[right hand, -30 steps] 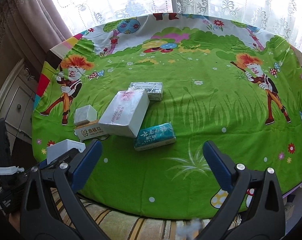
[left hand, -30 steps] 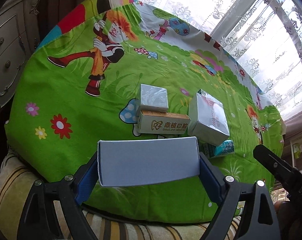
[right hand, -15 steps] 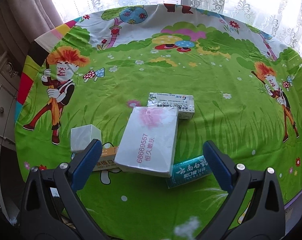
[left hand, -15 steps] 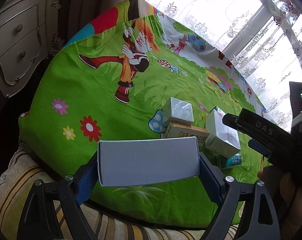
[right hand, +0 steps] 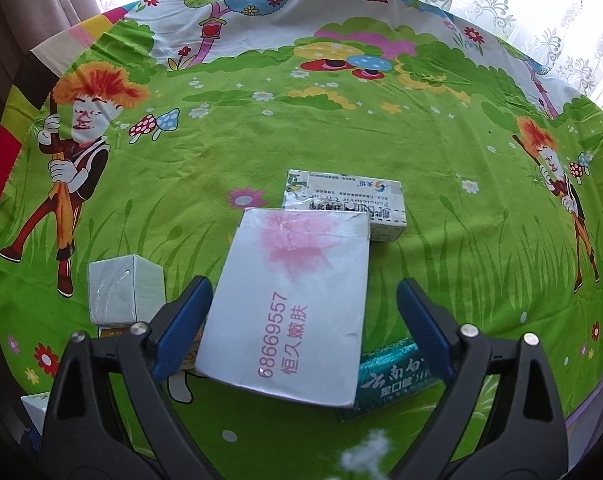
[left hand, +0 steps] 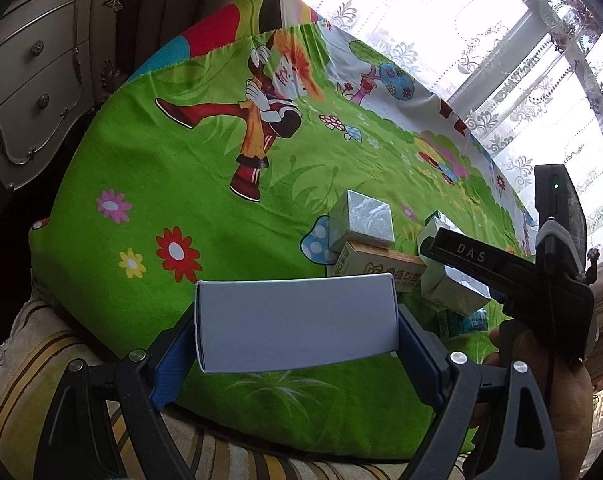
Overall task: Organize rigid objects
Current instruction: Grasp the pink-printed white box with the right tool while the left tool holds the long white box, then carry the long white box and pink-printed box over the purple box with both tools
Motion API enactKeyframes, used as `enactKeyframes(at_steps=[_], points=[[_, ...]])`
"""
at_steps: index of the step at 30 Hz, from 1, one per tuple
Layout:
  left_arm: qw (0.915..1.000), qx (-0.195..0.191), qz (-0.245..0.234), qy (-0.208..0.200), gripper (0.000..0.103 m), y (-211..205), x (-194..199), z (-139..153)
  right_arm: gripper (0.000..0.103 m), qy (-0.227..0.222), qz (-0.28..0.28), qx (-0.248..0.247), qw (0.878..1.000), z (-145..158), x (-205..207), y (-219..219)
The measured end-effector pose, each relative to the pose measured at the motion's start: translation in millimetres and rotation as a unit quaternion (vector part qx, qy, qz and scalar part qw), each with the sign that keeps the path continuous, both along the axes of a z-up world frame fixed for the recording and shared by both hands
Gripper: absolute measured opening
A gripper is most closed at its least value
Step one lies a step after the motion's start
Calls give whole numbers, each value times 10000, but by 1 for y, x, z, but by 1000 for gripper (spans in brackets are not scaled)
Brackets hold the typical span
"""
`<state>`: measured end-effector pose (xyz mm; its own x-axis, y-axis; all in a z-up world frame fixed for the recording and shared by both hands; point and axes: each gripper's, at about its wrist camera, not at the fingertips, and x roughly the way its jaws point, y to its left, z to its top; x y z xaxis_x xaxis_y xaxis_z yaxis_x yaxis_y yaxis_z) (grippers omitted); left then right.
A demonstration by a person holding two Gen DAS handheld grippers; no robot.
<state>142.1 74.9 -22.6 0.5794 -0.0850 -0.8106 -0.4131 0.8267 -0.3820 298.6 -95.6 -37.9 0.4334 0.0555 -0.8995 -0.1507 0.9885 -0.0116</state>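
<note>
Having descended over the large white box [right hand: 291, 312], right tongs [right hand: 301, 328] are closing around it, pads not yet pressing, while left tongs [left hand: 297, 344] are clamping a pale box [left hand: 295, 322] for sorting.

Your right gripper [right hand: 301, 332] sits low over the green cartoon cloth [right hand: 221, 152], jaws just been closing, w/ the big white box [right hand: 289, 308] between them. Left pad looks right at the box edge, maybe touching; right pad is clearly apart from it. Teal packet [right hand: 393, 380] lies under the box's near right corner. A white printed carton [right hand: 349, 204] sits just behind the box. Small silvery cube box [right hand: 125, 294] is to the left, on an orange-edged box [right hand: 113, 333].
</note>
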Motion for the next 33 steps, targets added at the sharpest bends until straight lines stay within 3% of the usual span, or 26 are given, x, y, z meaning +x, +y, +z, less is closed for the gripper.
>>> enactKeyframes(at_steps=[3, 18, 33], points=[[10000, 32, -40, -65, 90, -2, 0, 2, 71, -73, 26, 148, 9999, 3, -2, -5], [9978, 171, -458, -458, 90, -23, -1, 16, 71, -940, 114, 656, 9933, 57, -66, -41], [9921, 277, -1066, -606, 90, -64, -10, 36, 71, -1090, -130, 788, 9908, 70, -141, -113]])
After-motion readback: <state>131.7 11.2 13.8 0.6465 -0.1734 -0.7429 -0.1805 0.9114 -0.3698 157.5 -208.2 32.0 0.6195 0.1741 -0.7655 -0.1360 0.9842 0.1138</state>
